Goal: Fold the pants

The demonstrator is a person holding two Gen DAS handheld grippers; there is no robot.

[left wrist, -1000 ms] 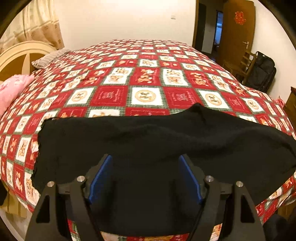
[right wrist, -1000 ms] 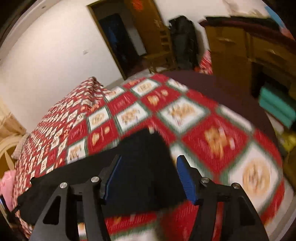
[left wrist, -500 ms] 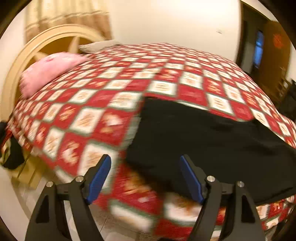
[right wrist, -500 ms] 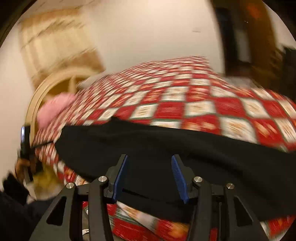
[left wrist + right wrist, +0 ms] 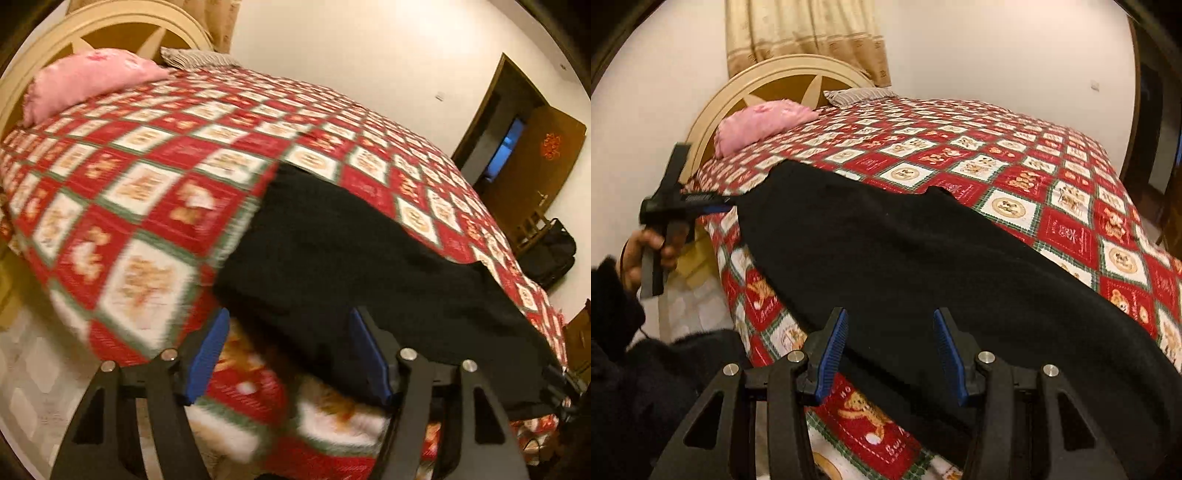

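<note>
The black pants lie spread flat along the near edge of the bed, well apart from the pink pillow at its headboard. Both the left hand-held gripper and the right hand-held gripper hang over the pants' near edge with jaws spread wide, gripping nothing.

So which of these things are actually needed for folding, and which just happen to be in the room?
In use: black pants, left gripper, right gripper, bedspread they lie on.

Just around: pink pillow, striped pillow, headboard, curtain, black bag.
</note>
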